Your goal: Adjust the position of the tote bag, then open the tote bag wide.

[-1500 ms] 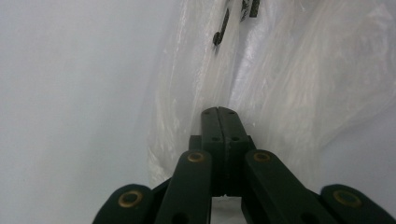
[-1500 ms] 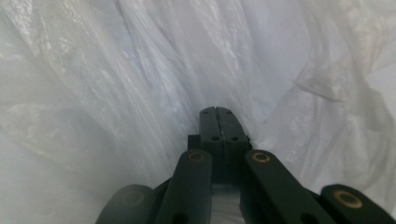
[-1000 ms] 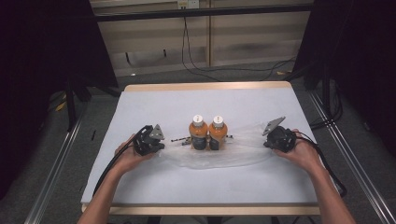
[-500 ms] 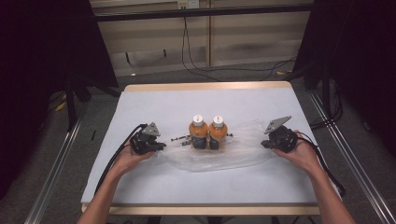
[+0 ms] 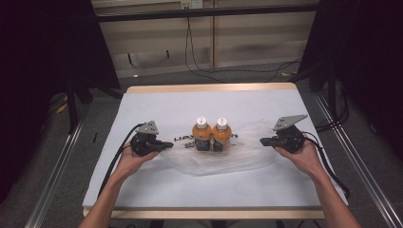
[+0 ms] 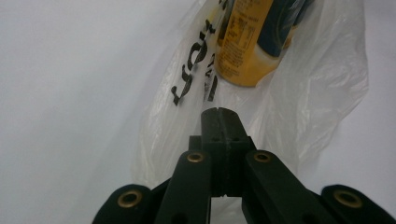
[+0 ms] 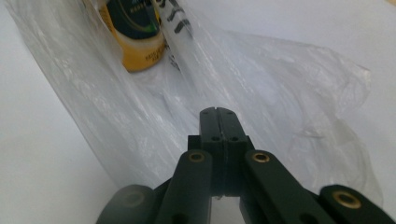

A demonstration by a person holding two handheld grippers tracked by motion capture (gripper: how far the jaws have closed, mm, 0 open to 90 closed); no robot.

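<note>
Two orange bottles with white caps [image 5: 201,133] [image 5: 221,132] stand side by side on a clear plastic bag [image 5: 237,156] with black lettering, spread on the white table [image 5: 157,102]. My left gripper [image 5: 170,144] lies at the bag's left edge and points right, jaws shut. My right gripper [image 5: 262,141] lies at the bag's right edge and points left, jaws shut. In the left gripper view the closed tips [image 6: 219,112] rest over the film [image 6: 317,93] with a bottle [image 6: 243,42] ahead. In the right gripper view the closed tips [image 7: 218,112] sit over crumpled film [image 7: 280,84] near a bottle [image 7: 135,37]. Whether film is pinched is hidden.
The table has a wooden rim [image 5: 209,88] at its far edge. Metal rails [image 5: 57,175] run along the floor on both sides. Black cables [image 5: 223,71] lie on the floor behind the table, with dark stands to the left and right.
</note>
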